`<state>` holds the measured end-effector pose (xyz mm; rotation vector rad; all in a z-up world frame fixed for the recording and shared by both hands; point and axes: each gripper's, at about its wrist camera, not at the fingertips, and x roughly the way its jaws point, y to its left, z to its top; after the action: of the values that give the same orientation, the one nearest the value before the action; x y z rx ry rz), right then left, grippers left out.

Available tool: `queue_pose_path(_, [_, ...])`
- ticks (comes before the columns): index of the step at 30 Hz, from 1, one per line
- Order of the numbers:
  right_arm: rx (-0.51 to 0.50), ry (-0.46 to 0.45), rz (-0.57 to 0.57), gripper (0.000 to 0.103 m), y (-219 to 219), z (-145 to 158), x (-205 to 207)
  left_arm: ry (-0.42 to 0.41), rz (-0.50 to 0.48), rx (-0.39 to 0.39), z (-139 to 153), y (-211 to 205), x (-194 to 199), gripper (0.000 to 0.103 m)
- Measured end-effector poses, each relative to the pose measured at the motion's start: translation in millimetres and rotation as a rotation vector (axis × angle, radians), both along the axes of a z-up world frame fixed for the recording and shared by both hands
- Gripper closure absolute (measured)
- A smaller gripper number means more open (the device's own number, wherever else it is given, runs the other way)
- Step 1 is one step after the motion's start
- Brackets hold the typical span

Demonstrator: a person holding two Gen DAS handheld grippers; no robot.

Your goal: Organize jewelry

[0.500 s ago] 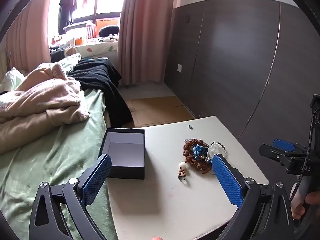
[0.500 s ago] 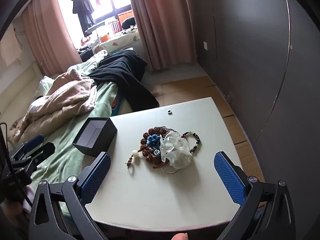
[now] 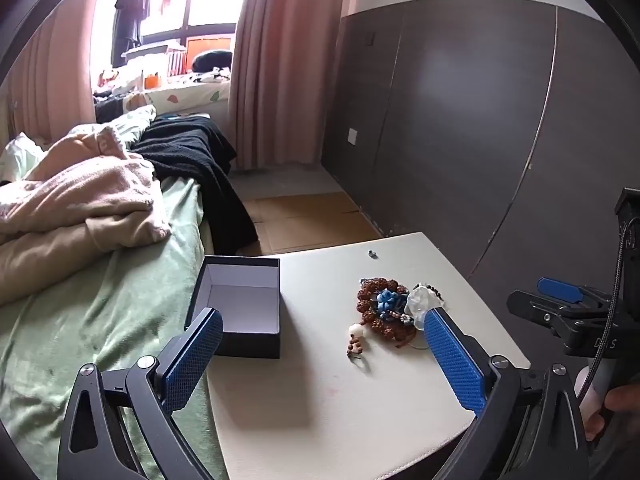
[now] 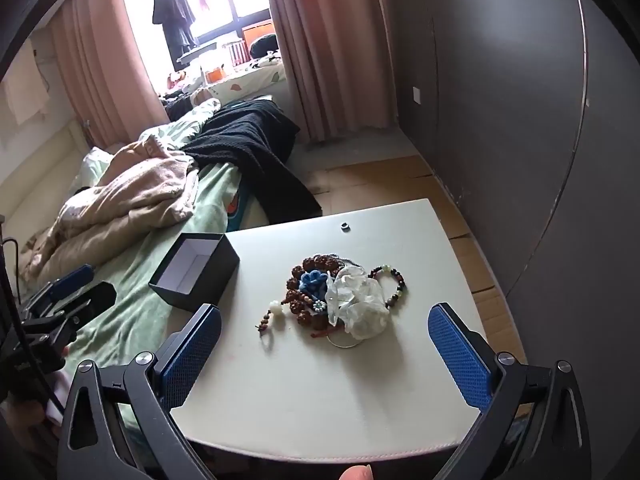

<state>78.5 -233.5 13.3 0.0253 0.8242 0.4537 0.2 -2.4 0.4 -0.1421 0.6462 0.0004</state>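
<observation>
In the left wrist view, the left gripper [image 3: 322, 350] hangs above a smooth, off-white worktop [image 3: 320, 412] with a rounded near edge. Its two jaws, faced with blue cross-hatched pads, stand spread as wide as they go and hold nothing. At 12 o'clock from the left pad sits one open box [image 3: 236, 308], rectangular, matte dark outside and pale inside, at the worktop's left edge beside the bed [image 3: 100, 320] with its green, fleecy cover. At 1 o'clock lies the jewelry pile [image 3: 384, 308]: knobbly brown beads, a blue knitted flower and a crinkled clear bag, partly hidden behind the right pad. One small metal ring [image 3: 372, 254] lies alone near the far edge. The right gripper [image 3: 560, 300] shows at 3 o'clock, off the worktop's right edge.

In the right wrist view, the right gripper [image 4: 324, 344] has both blue-padded jaws fully apart, empty, and the jewelry pile [image 4: 320, 292] lies between them at 12 o'clock. A dark bracelet [image 4: 394, 282] with one pale bead curls at the pile's right. The box [image 4: 196, 272] stands at 10 o'clock, well apart from the pile. Bare worktop [image 4: 320, 400] runs wide along the near edge. The left gripper [image 4: 68, 296] hovers at 9 o'clock over the bed.
</observation>
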Motion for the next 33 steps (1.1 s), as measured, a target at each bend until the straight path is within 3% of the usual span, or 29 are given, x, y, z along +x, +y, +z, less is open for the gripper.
queue_pose_path(33, [-0.031,-0.049,0.007,0.000,-7.4,6.1,-2.5,-0.004,-0.022,-0.036,-1.1,-3.9,-1.5,0.002])
